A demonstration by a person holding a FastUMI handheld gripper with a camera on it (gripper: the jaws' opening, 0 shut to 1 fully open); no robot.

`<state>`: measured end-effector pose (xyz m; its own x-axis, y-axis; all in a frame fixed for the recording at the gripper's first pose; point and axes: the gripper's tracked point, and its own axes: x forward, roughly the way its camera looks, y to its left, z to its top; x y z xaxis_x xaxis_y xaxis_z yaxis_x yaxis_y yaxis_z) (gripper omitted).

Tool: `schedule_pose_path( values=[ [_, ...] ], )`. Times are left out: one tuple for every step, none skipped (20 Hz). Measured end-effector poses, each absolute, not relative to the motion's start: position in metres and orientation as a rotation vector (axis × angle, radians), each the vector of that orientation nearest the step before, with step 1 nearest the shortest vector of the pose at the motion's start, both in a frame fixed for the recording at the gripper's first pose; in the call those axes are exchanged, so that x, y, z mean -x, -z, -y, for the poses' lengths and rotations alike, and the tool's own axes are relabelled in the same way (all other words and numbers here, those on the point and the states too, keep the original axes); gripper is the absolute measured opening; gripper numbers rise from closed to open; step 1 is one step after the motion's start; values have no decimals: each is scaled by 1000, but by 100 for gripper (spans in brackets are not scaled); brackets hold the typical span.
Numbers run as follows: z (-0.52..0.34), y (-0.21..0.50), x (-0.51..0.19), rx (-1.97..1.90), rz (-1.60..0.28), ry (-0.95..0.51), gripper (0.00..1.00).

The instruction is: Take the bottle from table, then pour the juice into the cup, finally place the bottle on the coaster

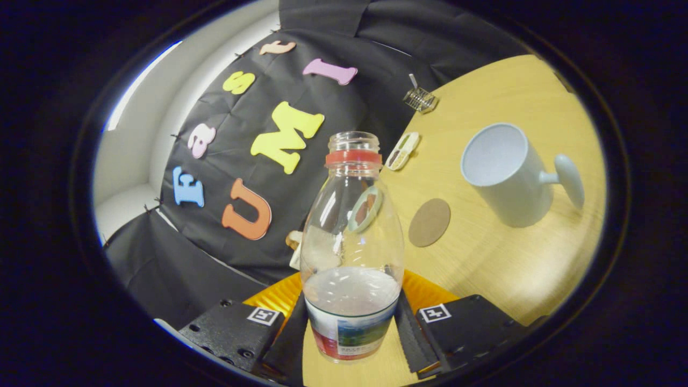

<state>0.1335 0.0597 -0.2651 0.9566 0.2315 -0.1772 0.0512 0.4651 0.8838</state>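
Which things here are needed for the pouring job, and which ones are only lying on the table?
For the job:
- bottle, uncapped, gripped between the tongs
- cup, empty, beyond the tongs
- coaster, between bottle and cup

Just lying about:
- small wire rack at the table's far edge
- oval packet behind the coaster

Your camera rides on the gripper [352, 328], looking forward along its fingers. It sits close behind the bottle [352, 252] and tilts over the table [500, 269] beyond it.

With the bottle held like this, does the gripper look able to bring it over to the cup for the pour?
Probably yes. The gripper is shut on the uncapped bottle, and only bare table and the flat coaster lie toward the cup.
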Motion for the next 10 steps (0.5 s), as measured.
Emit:
schedule_pose_path(
  values=[
    [-58, 261, -133, -1117, -286, -125, 80],
    [-59, 258, -130, -1156, -287, -138, 80],
    [-58, 258, -130, -1188, -293, -141, 80],
    [-55, 257, -130, -1227, -298, -138, 80],
    [-52, 257, -130, -1261, -301, -132, 79],
    [-49, 253, -130, -1296, -298, -126, 79],
    [-47, 250, -130, -1318, -292, -126, 79],
    [-48, 245, -129, -1334, -286, -133, 79],
    [-45, 242, -131, -1349, -280, -137, 80],
    [-42, 240, -130, -1369, -277, -138, 79]
  ],
)
